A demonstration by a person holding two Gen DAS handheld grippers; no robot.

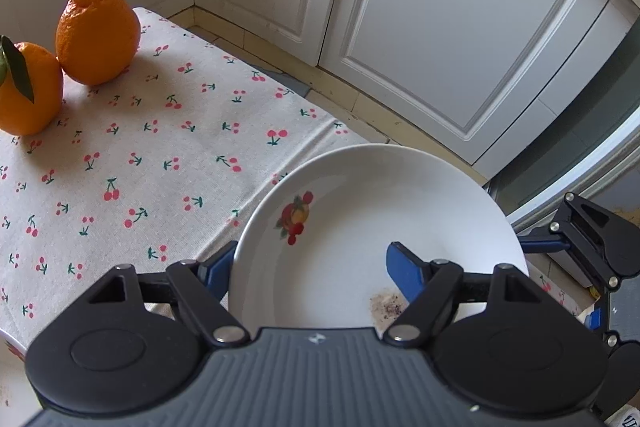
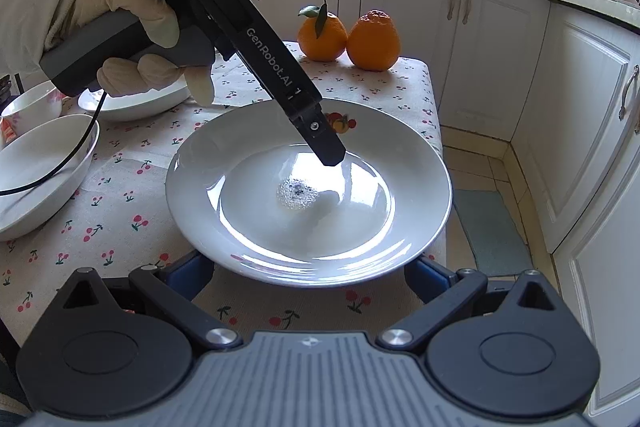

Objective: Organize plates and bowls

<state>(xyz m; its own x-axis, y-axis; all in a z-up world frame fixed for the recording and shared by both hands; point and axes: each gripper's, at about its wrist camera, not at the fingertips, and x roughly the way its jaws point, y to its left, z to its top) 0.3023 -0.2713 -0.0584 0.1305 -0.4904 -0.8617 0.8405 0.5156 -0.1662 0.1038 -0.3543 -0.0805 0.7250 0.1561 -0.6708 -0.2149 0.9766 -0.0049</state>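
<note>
A white deep plate (image 2: 308, 223) with a fruit print and a small dirty spot in its well sits at the table's right end, its rim reaching past the edge. In the left wrist view the plate (image 1: 360, 211) fills the lower middle. My left gripper (image 1: 310, 267) straddles its far rim, one finger inside the dish and one outside, and looks shut on the plate. From the right wrist view, the left gripper (image 2: 334, 155) comes down steeply in a gloved hand (image 2: 120, 11). My right gripper (image 2: 308, 271) has its jaws wide apart, tips hidden under the near rim.
Two oranges (image 2: 348, 39) stand at the far end of the cherry-print tablecloth (image 2: 112, 227). A large white bowl (image 2: 44, 179), a shallow dish (image 2: 132, 107) and a small bowl (image 2: 32, 107) sit at the left. White cabinets (image 1: 440, 27) and tiled floor lie beyond the table edge.
</note>
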